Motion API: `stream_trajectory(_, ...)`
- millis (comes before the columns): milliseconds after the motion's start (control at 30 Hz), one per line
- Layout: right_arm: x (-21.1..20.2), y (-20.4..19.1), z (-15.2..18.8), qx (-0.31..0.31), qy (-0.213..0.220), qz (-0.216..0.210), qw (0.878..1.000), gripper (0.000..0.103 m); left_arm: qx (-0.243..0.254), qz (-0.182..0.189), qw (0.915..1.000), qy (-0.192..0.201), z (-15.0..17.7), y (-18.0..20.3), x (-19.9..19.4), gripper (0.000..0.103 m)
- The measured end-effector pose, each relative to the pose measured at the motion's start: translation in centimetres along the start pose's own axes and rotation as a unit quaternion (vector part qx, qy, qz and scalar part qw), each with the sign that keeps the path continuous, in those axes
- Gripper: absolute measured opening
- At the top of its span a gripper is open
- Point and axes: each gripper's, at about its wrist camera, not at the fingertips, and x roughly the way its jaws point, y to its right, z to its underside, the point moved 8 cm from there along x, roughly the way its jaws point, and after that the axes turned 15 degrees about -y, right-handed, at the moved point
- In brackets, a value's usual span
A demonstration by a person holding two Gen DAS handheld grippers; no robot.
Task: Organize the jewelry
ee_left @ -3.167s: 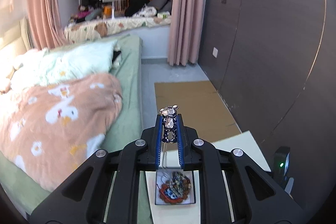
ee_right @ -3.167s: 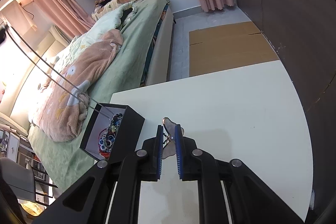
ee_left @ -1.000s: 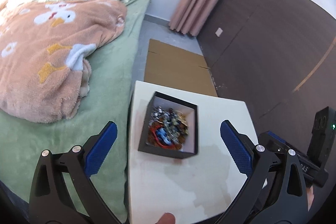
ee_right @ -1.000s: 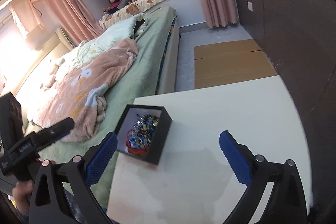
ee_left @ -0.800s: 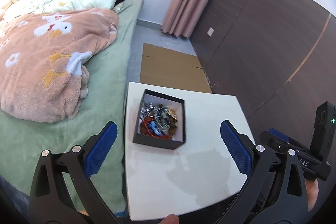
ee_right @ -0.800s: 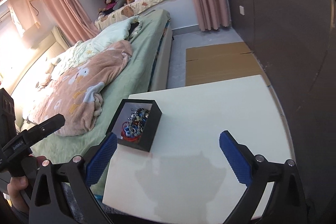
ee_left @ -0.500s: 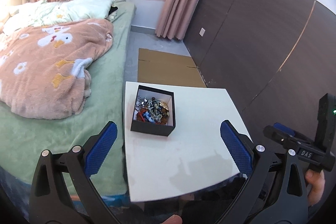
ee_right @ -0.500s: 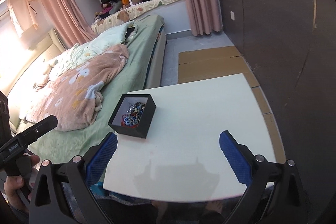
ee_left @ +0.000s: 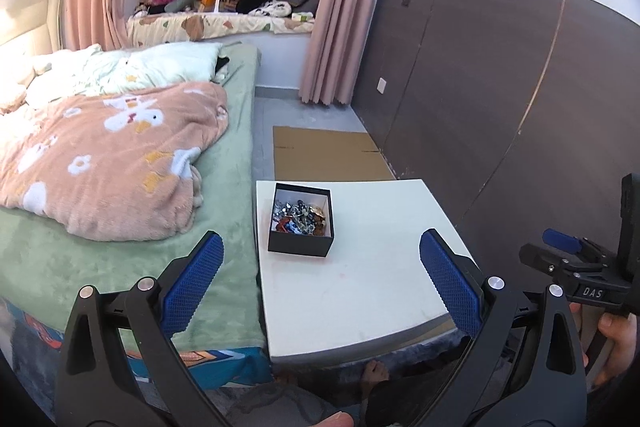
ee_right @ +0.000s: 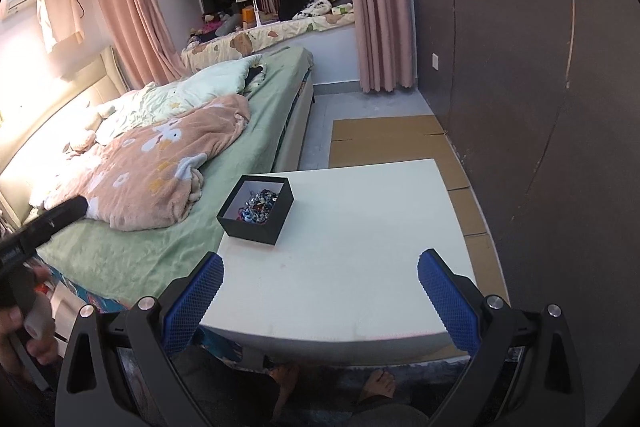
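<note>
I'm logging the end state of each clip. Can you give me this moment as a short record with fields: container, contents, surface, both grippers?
container: open black square box, near the table corner by the bed
contents: heap of mixed beaded jewelry inside the box
surface: white square table
left gripper: open, empty, held back from the table
right gripper: open, empty, at the table's near edge
neighbour: bed with green sheet beside the table

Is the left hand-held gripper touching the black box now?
Apart. In the left wrist view the left hand-held gripper is wide open and well short of the black box, with bare white table between them.
</note>
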Motion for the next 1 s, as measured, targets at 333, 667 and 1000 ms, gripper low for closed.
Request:
stream_trajectory(333, -2.2, 0.8, 2.5, 0.025, 0.025, 0.004, 0.999, 0.096, 0.031, -0.016, 0.9993, 0.015, 1.6, 0.4, -3.3, 0.098)
stream_trajectory(667, -3.1, -0.5, 3.2, 0.009, 0.024, 0.011, 1.000, 0.095, 0.035, -0.017, 0.9990, 0.020, 2.4, 0.8, -4.3, 0.098)
stream_trajectory(1000, -4.4, -1.2, 3.3, 0.005, 0.035, 0.013, 0.999, 0.095, 0.028, -0.016, 0.9992, 0.024, 2.7, 0.8, -5.1, 0.098)
